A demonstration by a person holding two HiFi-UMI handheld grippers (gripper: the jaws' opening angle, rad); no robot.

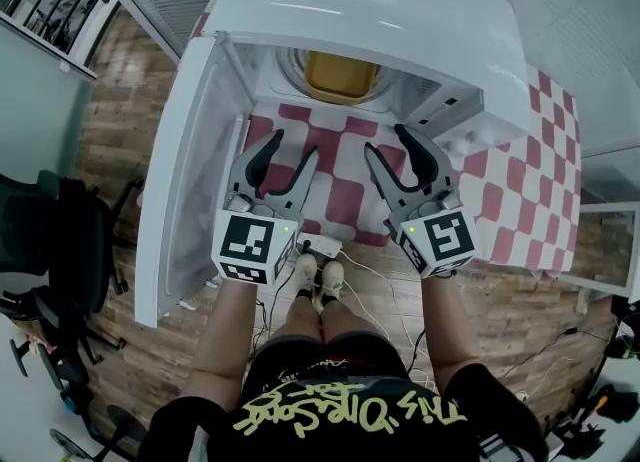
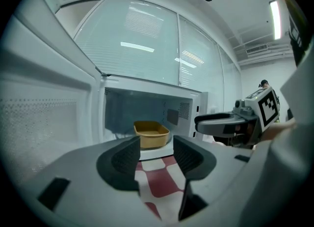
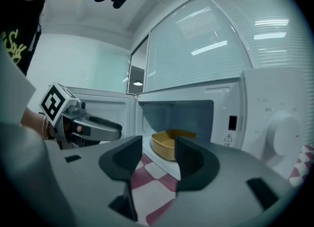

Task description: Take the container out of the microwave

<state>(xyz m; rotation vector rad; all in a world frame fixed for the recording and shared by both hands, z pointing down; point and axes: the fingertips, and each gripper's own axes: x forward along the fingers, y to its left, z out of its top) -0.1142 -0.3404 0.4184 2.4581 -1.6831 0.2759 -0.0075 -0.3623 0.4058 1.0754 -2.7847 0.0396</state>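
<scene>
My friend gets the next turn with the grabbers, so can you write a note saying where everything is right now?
Left gripper: open, nothing between its fingers, held over the checked cloth in front of the microwave.
Right gripper: open and empty too, beside the left one.
Yellow container: inside the microwave, untouched.
Done: the door is open.
Left: reach in, grip the container, bring it out.

Head view looks down; 2 gripper views share microwave (image 1: 360, 10).
</scene>
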